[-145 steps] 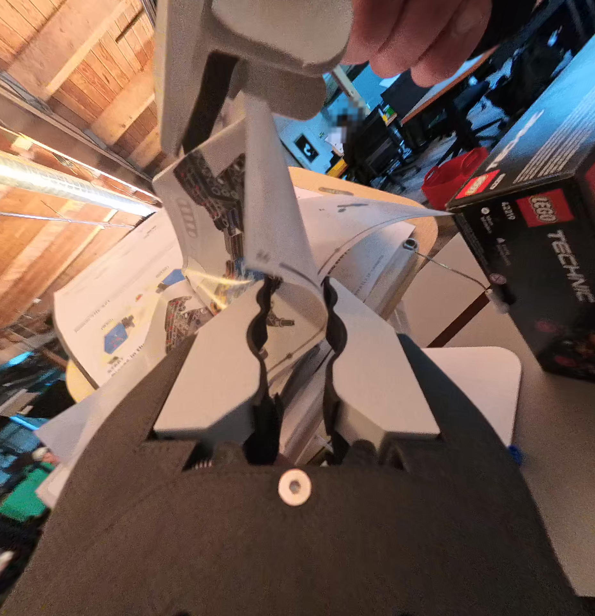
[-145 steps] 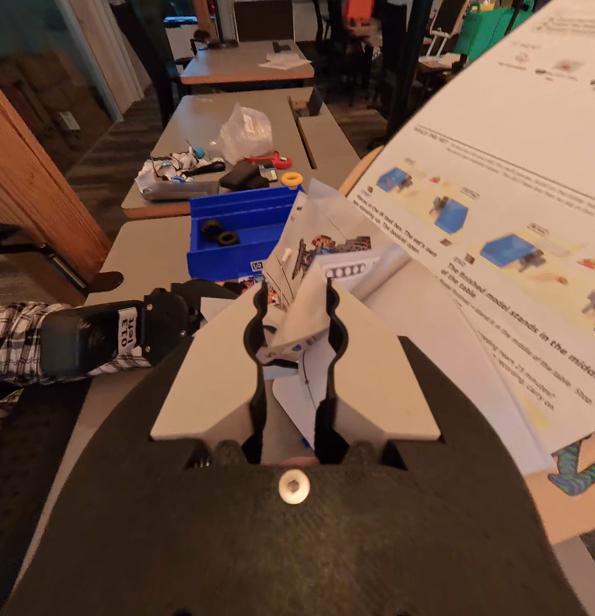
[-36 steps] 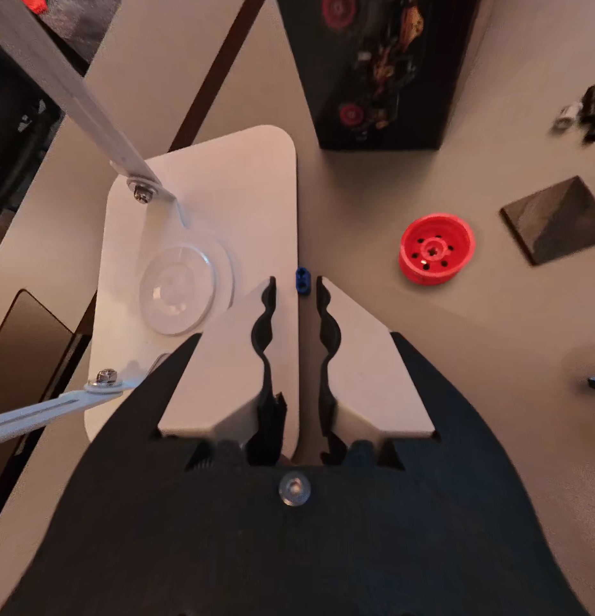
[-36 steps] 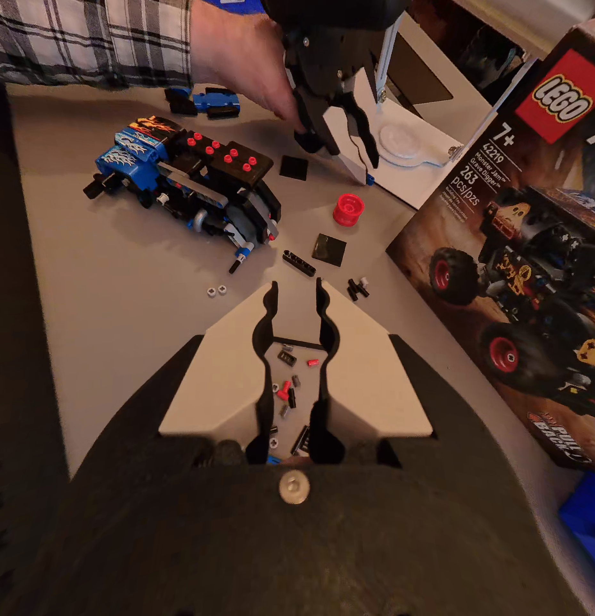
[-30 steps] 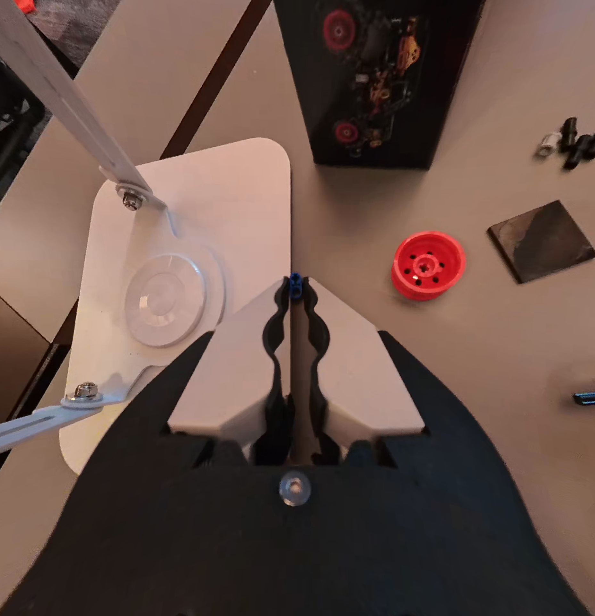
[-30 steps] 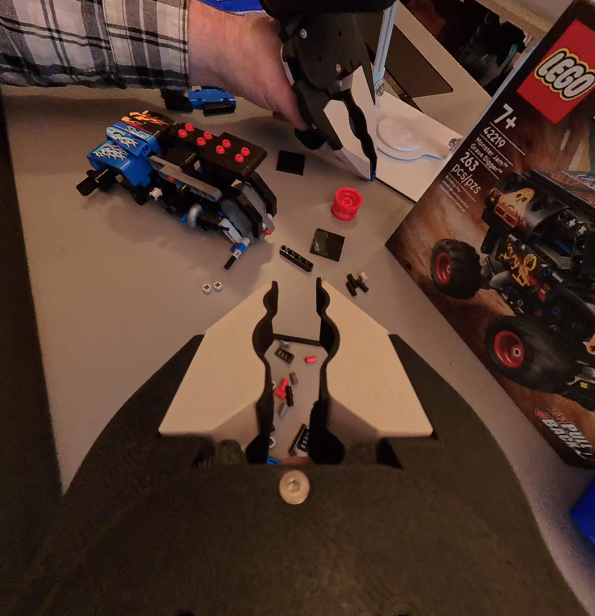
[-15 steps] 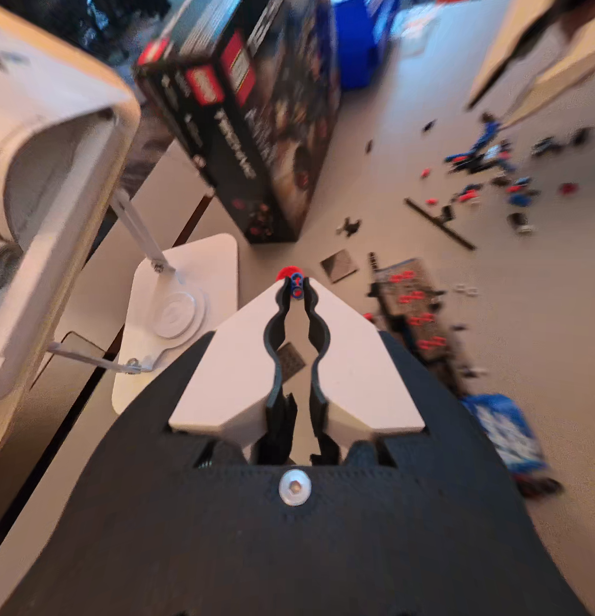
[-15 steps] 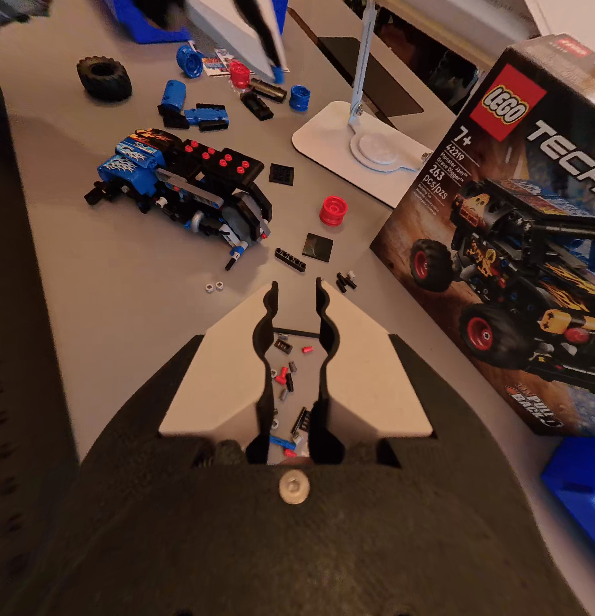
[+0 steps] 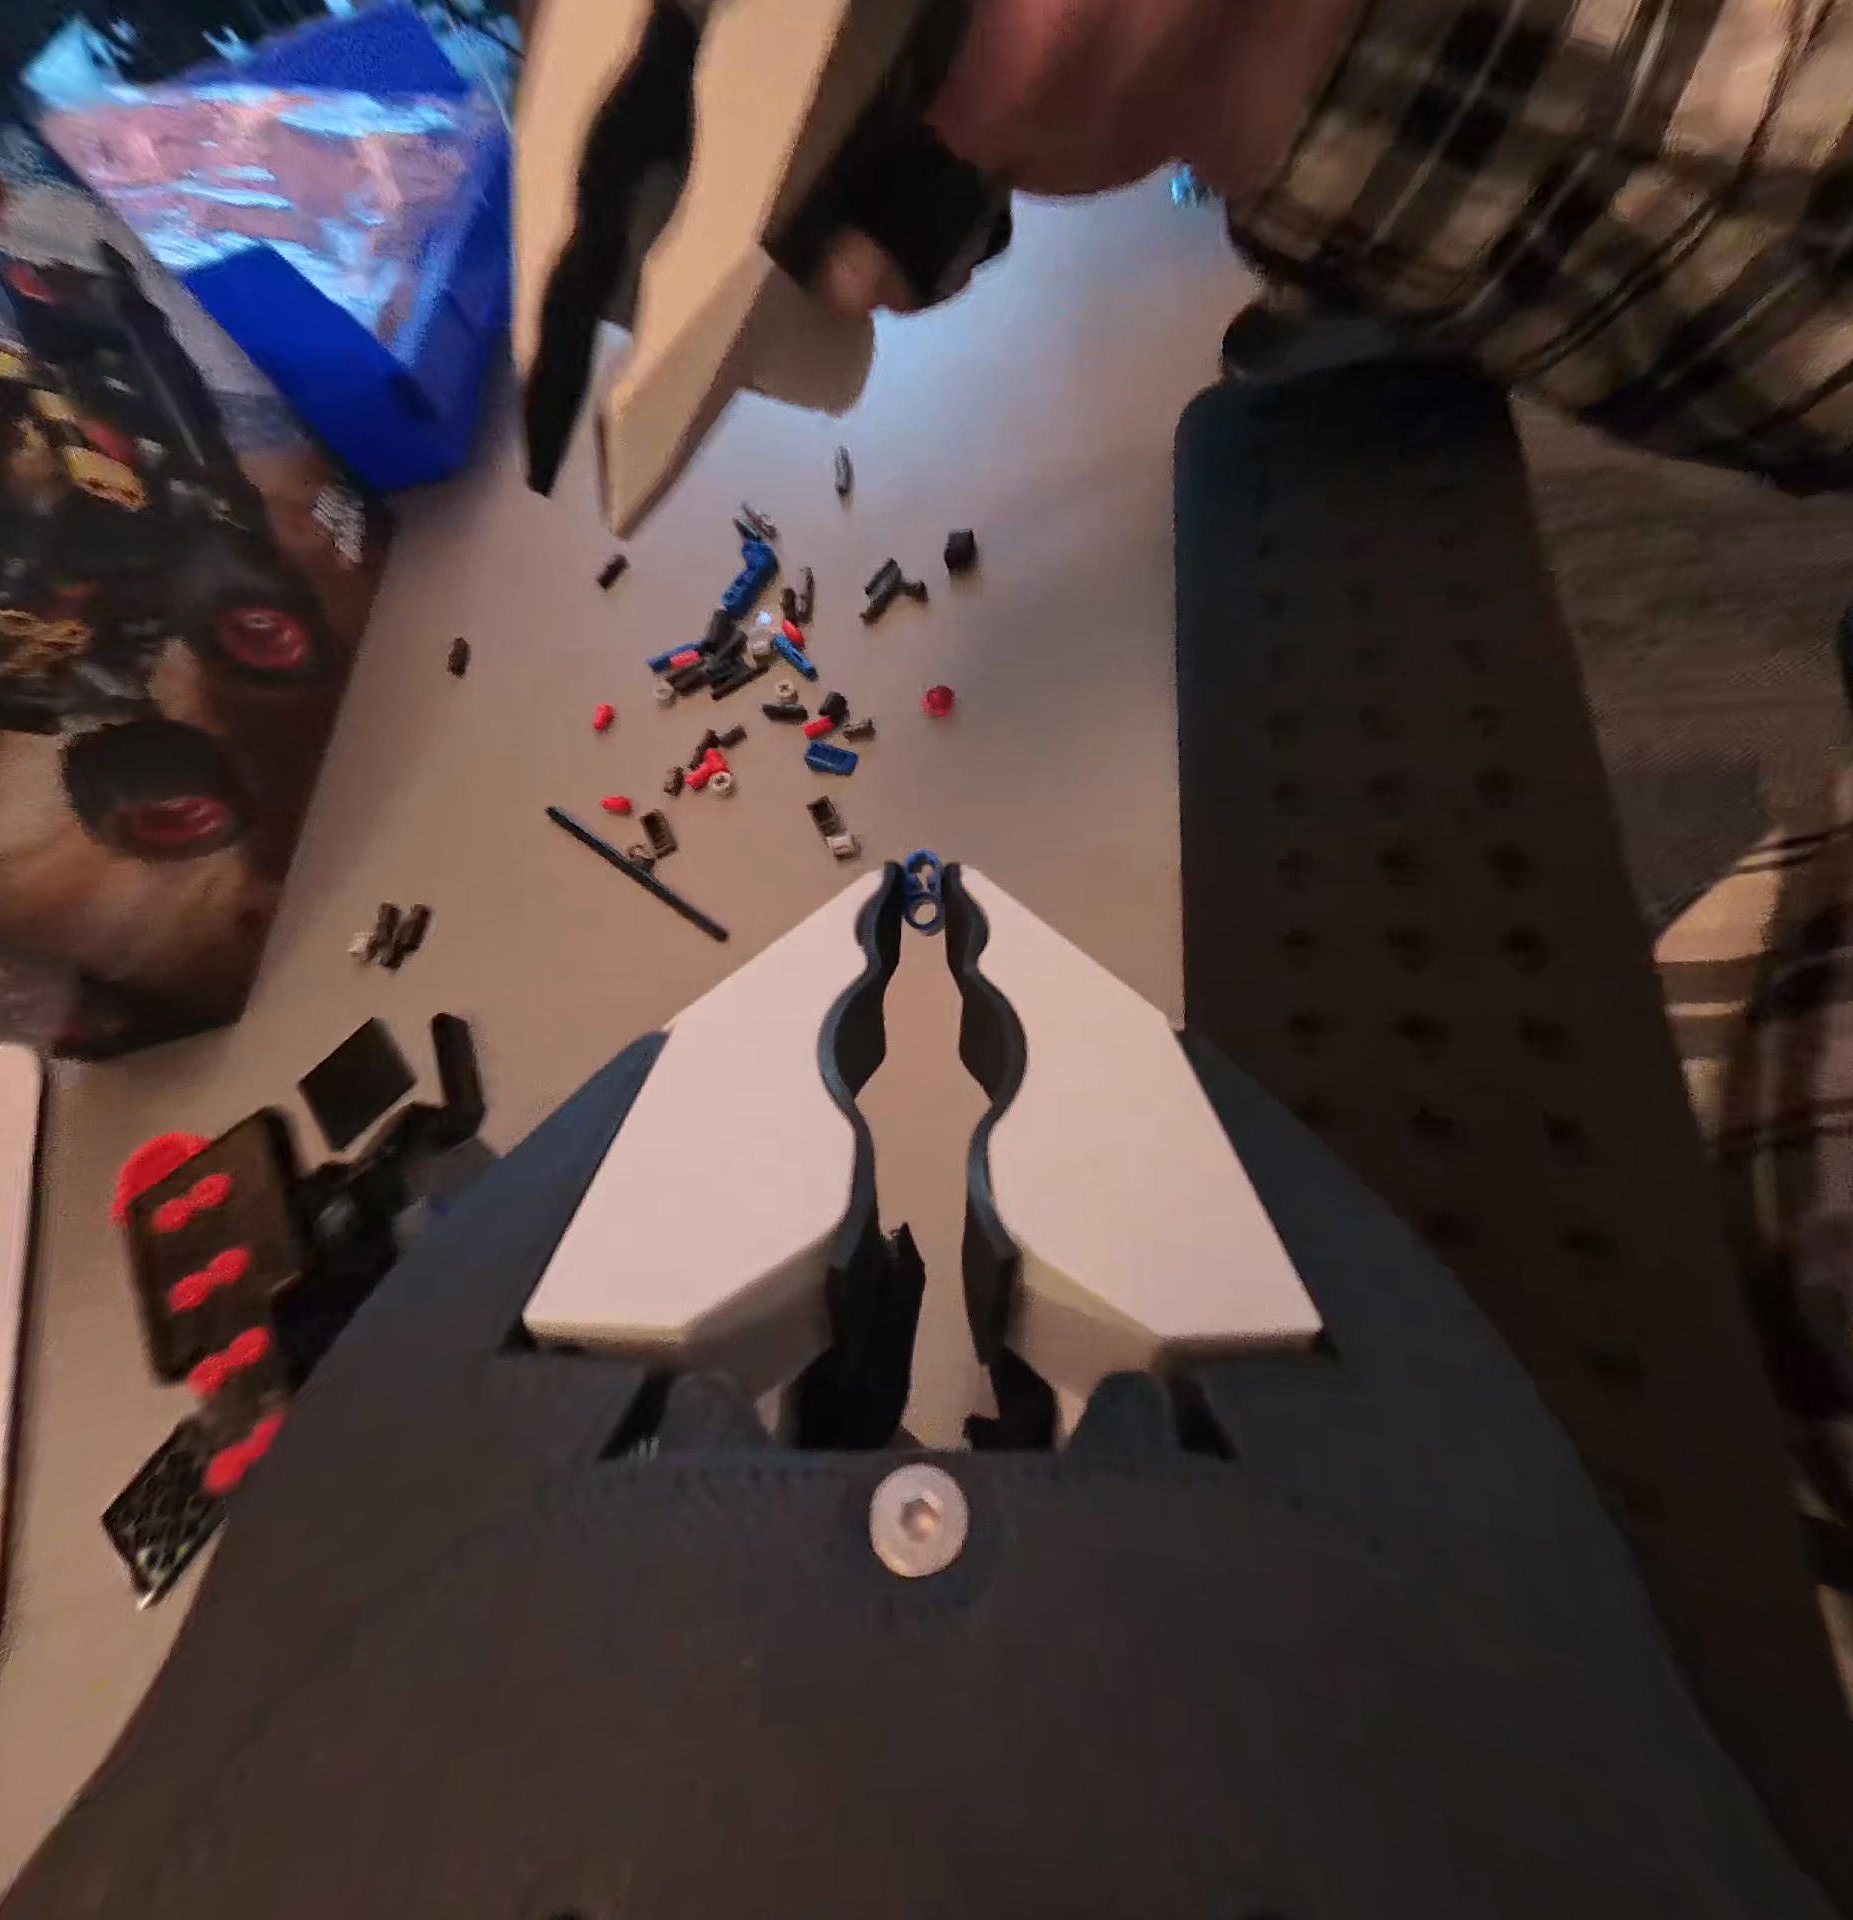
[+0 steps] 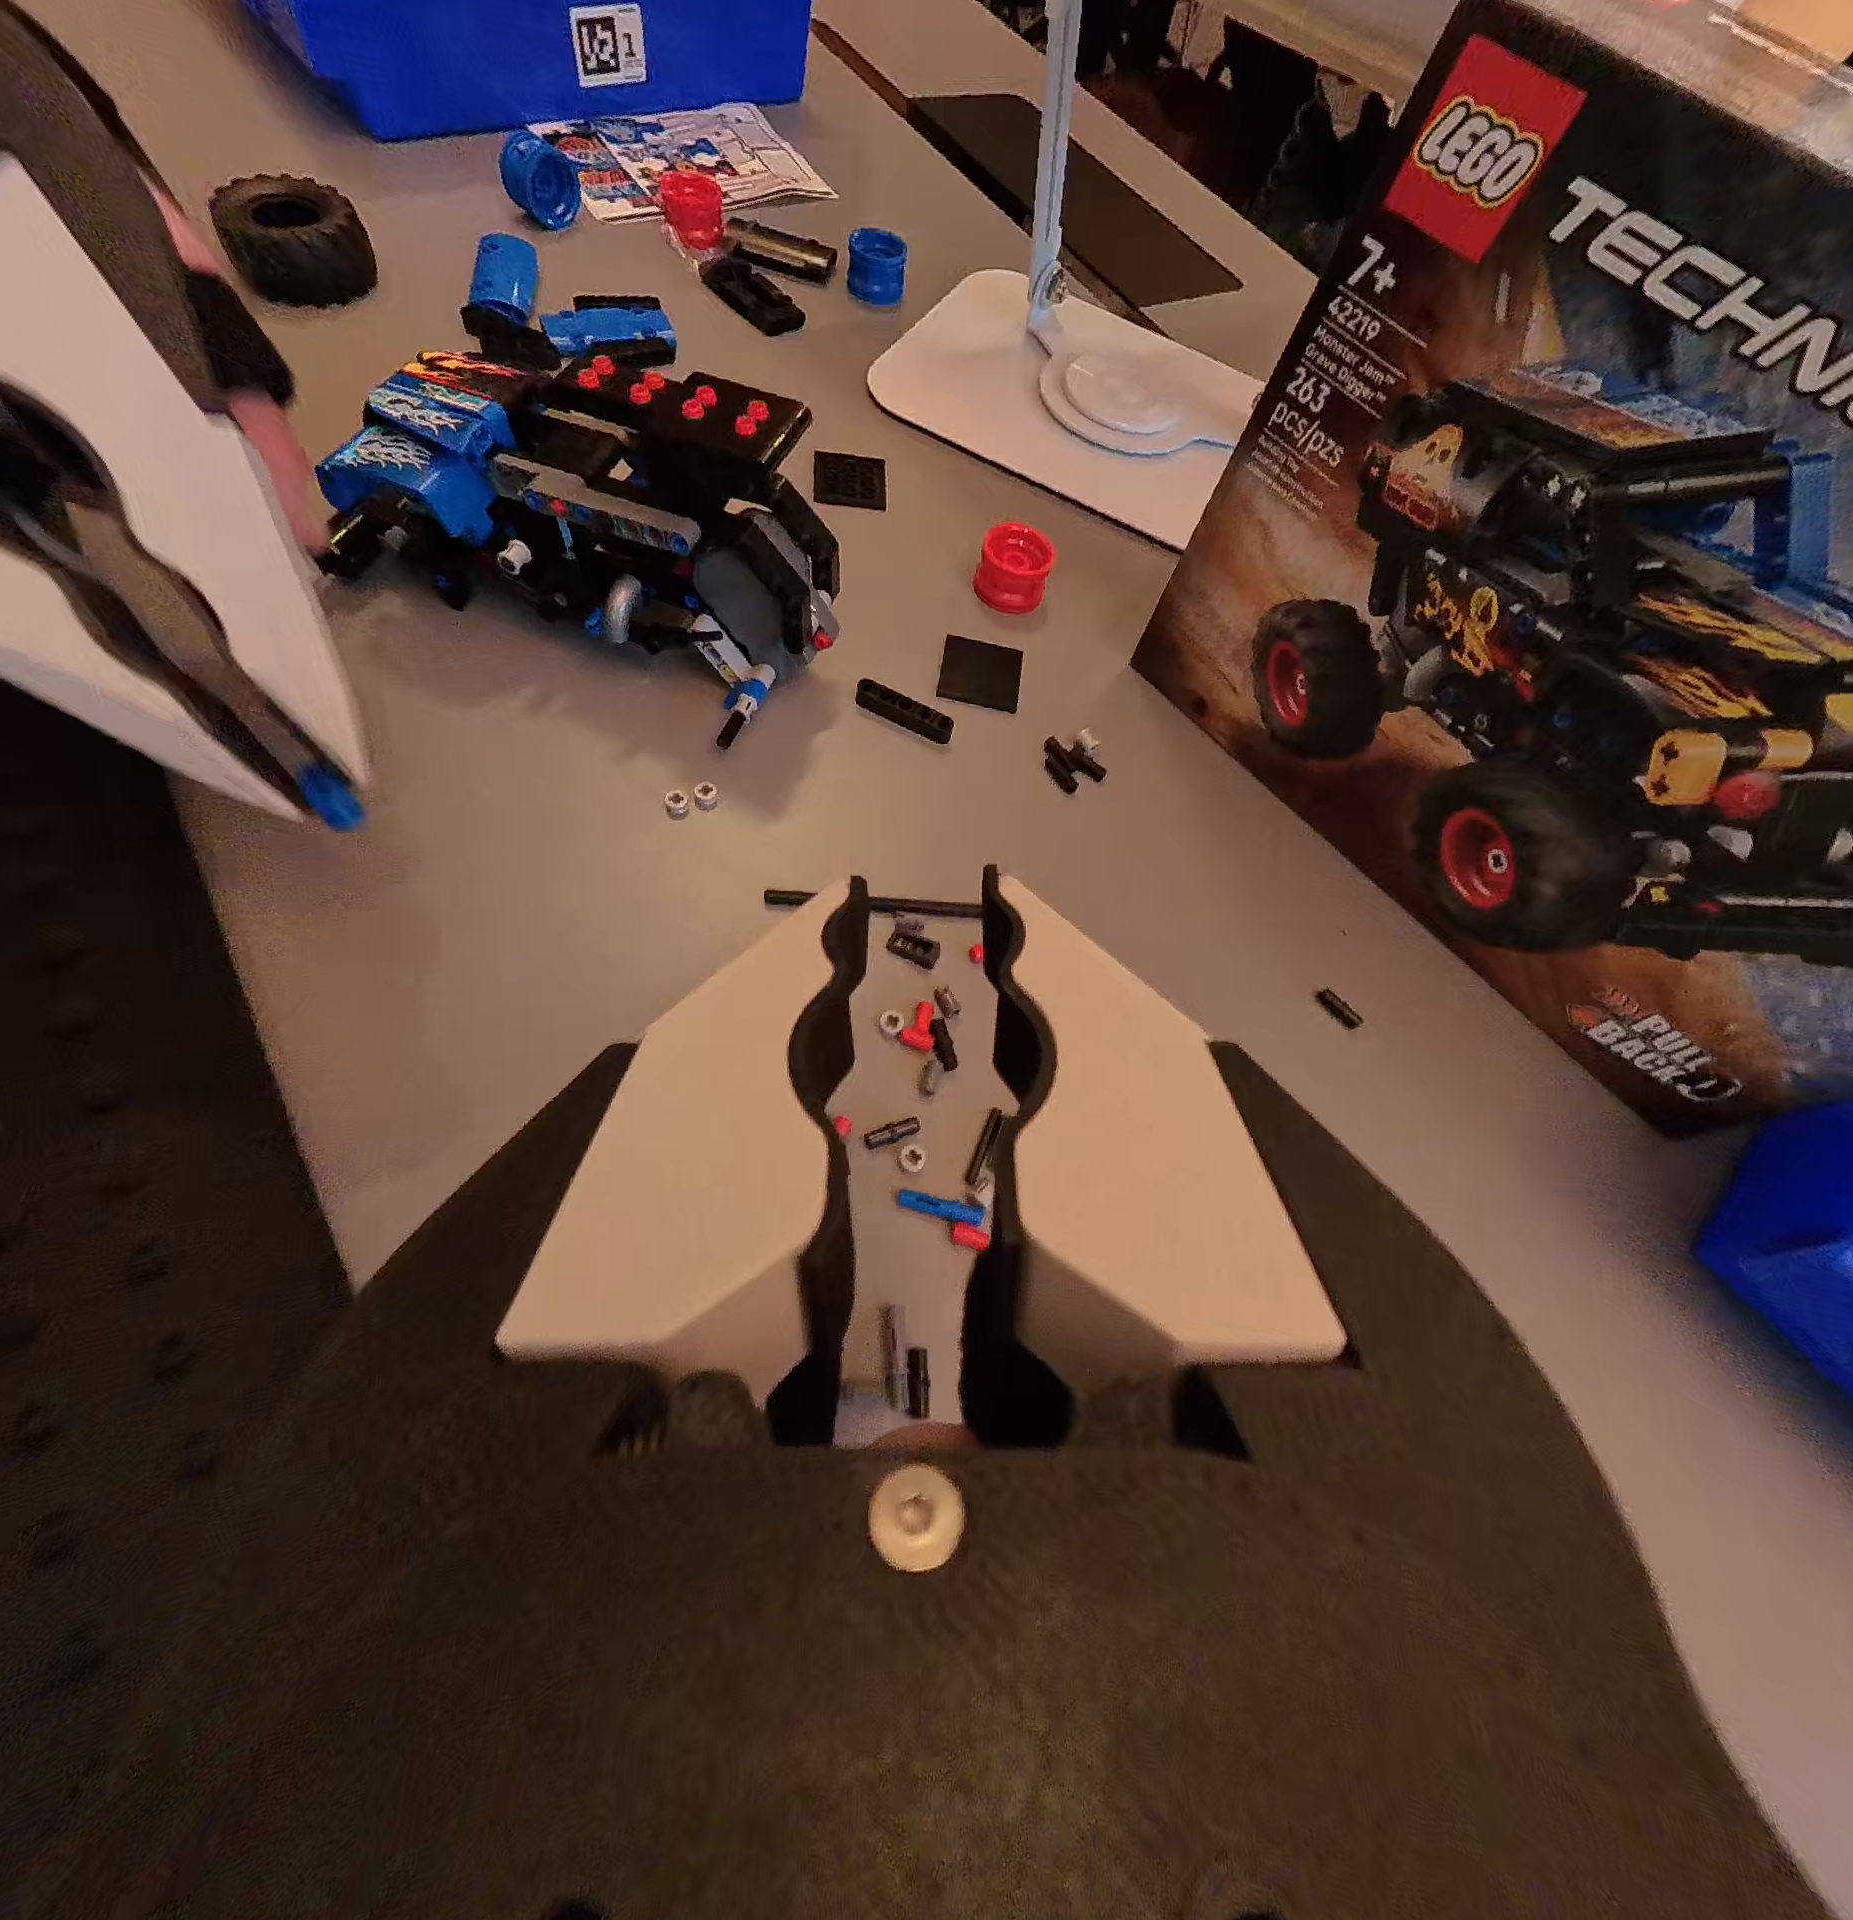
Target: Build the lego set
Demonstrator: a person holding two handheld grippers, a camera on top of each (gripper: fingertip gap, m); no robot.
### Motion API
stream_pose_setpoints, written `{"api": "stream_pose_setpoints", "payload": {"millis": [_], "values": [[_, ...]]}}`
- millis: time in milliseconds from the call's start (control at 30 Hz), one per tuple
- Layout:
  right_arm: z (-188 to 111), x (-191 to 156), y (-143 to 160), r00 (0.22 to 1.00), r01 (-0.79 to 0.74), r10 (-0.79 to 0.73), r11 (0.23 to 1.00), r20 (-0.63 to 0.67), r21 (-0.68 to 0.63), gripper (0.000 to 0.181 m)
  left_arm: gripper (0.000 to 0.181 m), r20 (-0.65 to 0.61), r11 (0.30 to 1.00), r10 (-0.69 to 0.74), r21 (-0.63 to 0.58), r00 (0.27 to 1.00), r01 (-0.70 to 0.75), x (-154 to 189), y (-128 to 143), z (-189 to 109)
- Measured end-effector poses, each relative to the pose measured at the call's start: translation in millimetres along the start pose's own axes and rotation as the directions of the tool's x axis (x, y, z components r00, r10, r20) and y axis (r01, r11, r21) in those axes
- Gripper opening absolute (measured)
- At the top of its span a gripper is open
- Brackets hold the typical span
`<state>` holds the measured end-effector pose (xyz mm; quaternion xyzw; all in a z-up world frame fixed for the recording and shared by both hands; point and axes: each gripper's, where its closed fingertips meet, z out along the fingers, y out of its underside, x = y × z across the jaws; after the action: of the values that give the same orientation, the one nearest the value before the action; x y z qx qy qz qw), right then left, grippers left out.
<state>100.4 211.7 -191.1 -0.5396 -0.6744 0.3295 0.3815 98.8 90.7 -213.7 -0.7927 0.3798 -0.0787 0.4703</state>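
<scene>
Lego truck [image 10: 589, 520], half built in blue and black with red studs on top, lies on its side on the grey desk [image 10: 548, 935], and I place the rest from it. My left tool [image 9: 922, 883] has its jaws pinched together on a small blue connector [image 9: 922, 891], held right at the tips above the desk; in the right wrist view the same tool comes in from the left edge, just beside the truck's blue end, with the blue piece showing at its tip. My right tool [image 10: 920, 883] hangs with jaws apart and nothing between them, over a scatter of small pins [image 10: 927, 1039] in red, black and blue, on the near side of the truck. A black rod [image 10: 870, 902] lies across just past its tips. To the right of the truck sit a red wheel hub [image 10: 1015, 566] and a black square tile [image 10: 979, 673], and beyond those stands the set's box [image 10: 1587, 582]. Behind the truck I see a black tyre [image 10: 293, 239], blue hubs, a white lamp base [image 10: 1005, 395] and a blue bin [image 10: 527, 52]. The left wrist view is blurred by motion.
</scene>
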Motion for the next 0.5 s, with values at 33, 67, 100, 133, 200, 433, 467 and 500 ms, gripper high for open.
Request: {"api": "stream_pose_setpoints", "payload": {"millis": [33,67,100,133,200,433,467,500], "values": [[-1,0,2,1.0,-0.005,0.005,1.0,-0.002,0.001,0.02,0.006,-0.002,0.999,0.02,-0.024,1.0,-0.02,2,5,11],[-2,-1,4,1.0,-0.009,0.009,1.0,-0.005,-0.001,0.02,0.006,0.003,0.999,0.026,-0.035,1.0,-0.025,2,8,20],[-4,-1,7,1.0,-0.01,0.01,1.0,-0.011,-0.004,0.02,0.006,-0.004,0.999,0.022,-0.045,1.0,-0.022,2,13,29],[-5,-1,9,1.0,-0.01,0.009,1.0,-0.018,-0.01,0.02,0.006,-0.008,0.998,0.021,-0.063,1.0,-0.022,1,19,37],[-8,0,15,0.999,-0.007,0.007,1.0,-0.032,-0.026,0.02,0.006,0.029,0.994,0.02,-0.105,0.999,-0.017,-10,32,46],[-14,11,42,0.997,-0.02,0.013,0.995,-0.071,-0.1,0.02,0.006,0.144,0.981,0.028,-0.195,0.989,0.001,-44,61,44],[-15,13,46,0.997,-0.019,0.01,0.993,-0.075,-0.117,0.02,0.006,0.151,0.979,0.015,-0.201,0.988,0.016,-49,64,42],[-15,15,51,0.997,-0.018,0.008,0.99,-0.078,-0.136,0.02,0.006,0.165,0.98,-0.001,-0.198,0.986,0.034,-54,66,40]]}}
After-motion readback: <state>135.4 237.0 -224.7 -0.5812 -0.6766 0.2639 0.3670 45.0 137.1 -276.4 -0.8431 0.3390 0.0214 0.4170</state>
